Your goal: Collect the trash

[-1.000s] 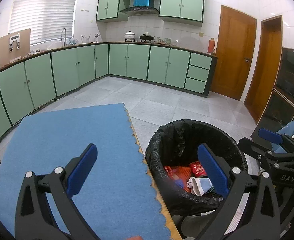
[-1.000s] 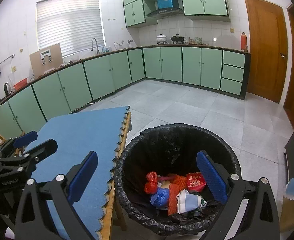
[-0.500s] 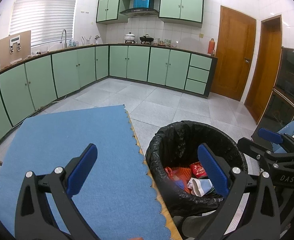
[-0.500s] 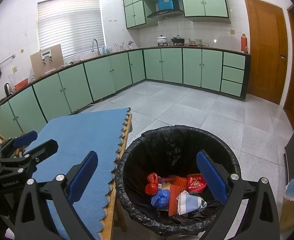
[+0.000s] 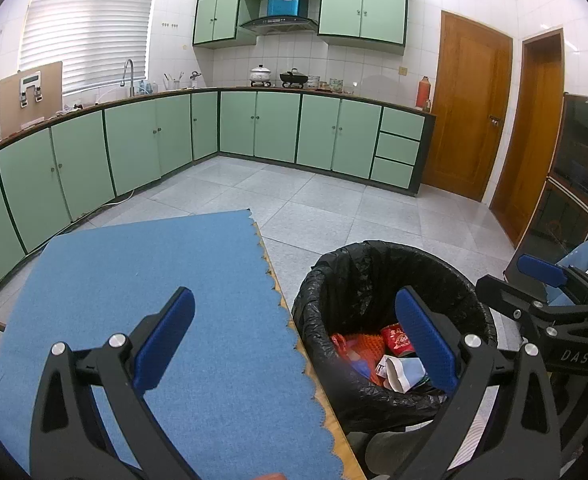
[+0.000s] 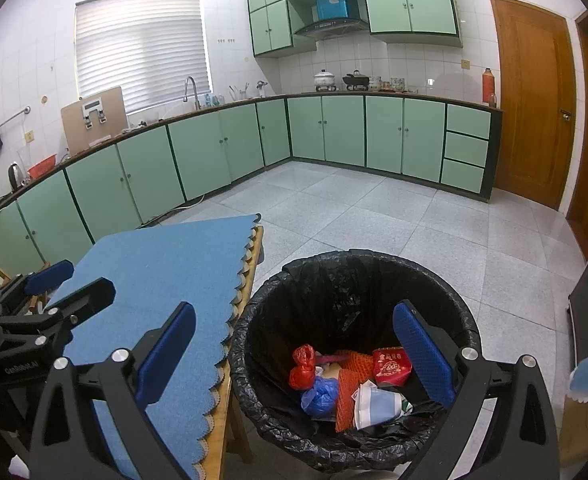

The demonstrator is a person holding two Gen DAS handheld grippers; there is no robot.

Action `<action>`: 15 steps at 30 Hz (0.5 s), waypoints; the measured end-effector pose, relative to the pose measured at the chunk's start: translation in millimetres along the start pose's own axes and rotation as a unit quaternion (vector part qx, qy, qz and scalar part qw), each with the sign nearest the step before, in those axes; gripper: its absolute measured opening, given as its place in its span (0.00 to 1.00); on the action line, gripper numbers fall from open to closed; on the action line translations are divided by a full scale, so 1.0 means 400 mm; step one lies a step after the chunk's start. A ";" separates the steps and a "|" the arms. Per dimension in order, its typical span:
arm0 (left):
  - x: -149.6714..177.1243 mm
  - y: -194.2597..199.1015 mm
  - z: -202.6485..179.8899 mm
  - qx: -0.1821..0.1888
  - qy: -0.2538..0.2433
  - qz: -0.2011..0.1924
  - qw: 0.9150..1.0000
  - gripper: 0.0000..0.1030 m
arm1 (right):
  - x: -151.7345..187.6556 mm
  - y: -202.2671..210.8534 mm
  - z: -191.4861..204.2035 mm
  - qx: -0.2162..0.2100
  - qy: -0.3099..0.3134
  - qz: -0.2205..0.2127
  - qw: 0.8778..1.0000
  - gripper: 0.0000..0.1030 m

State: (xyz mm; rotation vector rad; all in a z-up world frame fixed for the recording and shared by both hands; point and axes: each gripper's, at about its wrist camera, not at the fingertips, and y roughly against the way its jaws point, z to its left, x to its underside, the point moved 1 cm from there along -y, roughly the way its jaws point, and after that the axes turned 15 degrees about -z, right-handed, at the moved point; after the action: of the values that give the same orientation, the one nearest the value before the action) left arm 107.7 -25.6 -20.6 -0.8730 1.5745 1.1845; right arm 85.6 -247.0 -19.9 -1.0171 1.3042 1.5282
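Observation:
A round bin lined with a black bag (image 6: 350,280) (image 5: 378,264) stands on the floor just right of the table. Inside lie several pieces of trash: a red knotted bag (image 6: 303,366), a blue bag (image 6: 320,394), orange netting (image 6: 348,384), a red packet (image 6: 392,366) (image 5: 396,338) and a white-and-blue wrapper (image 6: 376,404). My right gripper (image 6: 294,354) hangs open above the bin's near rim, holding nothing. My left gripper (image 5: 296,344) is open too, spanning the table's right edge and the bin. Each gripper shows at the edge of the other's view.
The table is covered by a blue mat (image 5: 134,300) (image 6: 174,264) with a scalloped edge. Green cabinets (image 5: 278,128) line the far walls. Wooden doors (image 5: 470,108) stand at the right. A dark glass-fronted cabinet (image 5: 578,168) sits at far right. Grey tiled floor (image 6: 374,212) spreads beyond the bin.
Both views have crept slightly back and up; the bin and mat sit a little lower in frame. Both grippers stay open and the trash has not moved.

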 end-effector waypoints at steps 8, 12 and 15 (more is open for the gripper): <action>0.001 0.000 0.000 0.000 0.000 0.000 1.000 0.95 | 0.000 0.000 0.000 0.000 0.000 0.000 1.000 0.94; -0.001 0.000 0.000 0.000 0.000 0.001 1.000 0.95 | 0.000 0.000 0.001 0.000 0.000 0.001 1.000 0.94; -0.003 0.000 0.004 0.000 0.000 0.001 1.000 0.95 | 0.000 0.000 0.001 0.000 0.001 0.000 1.000 0.94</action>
State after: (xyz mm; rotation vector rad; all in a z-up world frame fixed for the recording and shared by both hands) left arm 108.4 -24.2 -19.5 -0.8719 1.5758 1.1858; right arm 85.6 -246.6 -19.8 -1.0179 1.3056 1.5281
